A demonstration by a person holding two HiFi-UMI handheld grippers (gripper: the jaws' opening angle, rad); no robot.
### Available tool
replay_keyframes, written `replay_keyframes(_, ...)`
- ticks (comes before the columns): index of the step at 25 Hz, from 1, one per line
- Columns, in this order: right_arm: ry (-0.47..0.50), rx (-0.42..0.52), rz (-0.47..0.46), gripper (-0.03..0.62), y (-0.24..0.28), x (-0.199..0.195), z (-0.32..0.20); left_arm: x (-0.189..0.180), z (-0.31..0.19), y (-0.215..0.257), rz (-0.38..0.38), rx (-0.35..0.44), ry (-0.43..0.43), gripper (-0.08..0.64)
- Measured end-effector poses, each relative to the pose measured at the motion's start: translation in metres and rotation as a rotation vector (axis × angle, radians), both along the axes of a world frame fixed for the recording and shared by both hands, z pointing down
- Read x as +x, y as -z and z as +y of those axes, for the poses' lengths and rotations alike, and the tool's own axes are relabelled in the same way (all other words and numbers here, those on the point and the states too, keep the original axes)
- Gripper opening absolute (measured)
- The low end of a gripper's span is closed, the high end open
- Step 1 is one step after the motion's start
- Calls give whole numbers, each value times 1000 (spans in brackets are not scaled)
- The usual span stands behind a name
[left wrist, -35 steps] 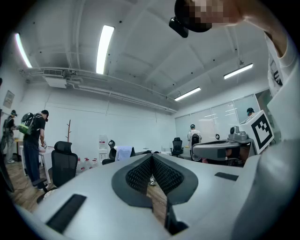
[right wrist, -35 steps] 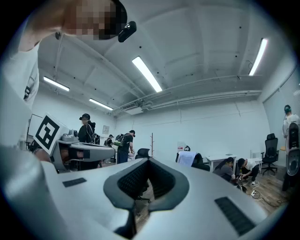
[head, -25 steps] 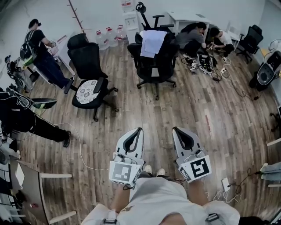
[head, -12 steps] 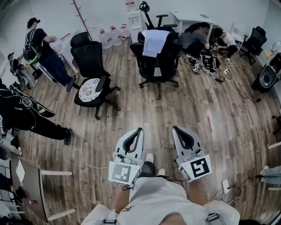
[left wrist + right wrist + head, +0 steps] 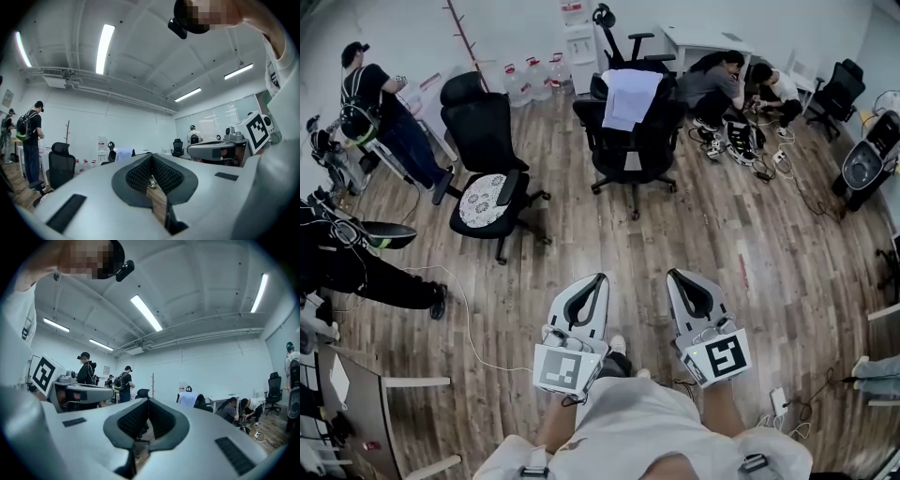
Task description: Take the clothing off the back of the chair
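Wood floor (image 5: 609, 234) separates me from the chair (image 5: 628, 150) with clothing (image 5: 630, 97) over its back; left gripper (image 5: 601, 276) and right gripper (image 5: 671, 273) jaws closed, empty.

Floor (image 5: 722, 234): wood planks, faint sheen; clothing (image 5: 630, 97): pale cloth; chair (image 5: 630, 142): matt black; left claw (image 5: 598, 277), right claw (image 5: 672, 274): matt grey plastic

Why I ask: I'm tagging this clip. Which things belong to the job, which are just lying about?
Job: pale clothing, black chair bearing it, left tool, right tool.
Lying about: chair with patterned cushion, water bottles, coat stand, floor cables.
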State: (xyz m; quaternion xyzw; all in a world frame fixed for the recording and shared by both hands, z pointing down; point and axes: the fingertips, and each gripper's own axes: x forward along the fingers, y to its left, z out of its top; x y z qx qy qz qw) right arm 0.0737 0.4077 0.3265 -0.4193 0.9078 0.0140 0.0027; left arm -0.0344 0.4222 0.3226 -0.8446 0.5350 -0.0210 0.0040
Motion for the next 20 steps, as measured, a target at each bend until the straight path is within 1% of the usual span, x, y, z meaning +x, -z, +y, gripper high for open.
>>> replay_keyframes(8, -22, -11, 18, 20, -2, -23, -45, -26, -47, 0, -1, 2, -27, 15)
replay_keyframes(12, -39, -9, 26, 20, -4, -35, -64, -40, -69, -2, -2, -14, -34, 15)
replay_keyframes(14, -48, -6, 31, 20, -4, -41, -72, -44, -78, -2, 5, -4, -51, 15)
replay_keyframes(17, -71, 0, 35, 20, -2, -47, -83, -52, -92, 0, -5, 7, -70, 15)
replay_keyframes(20, -90, -2, 37, 20, -2, -49, -94, -56, -106, -1, -1, 4, -81, 15)
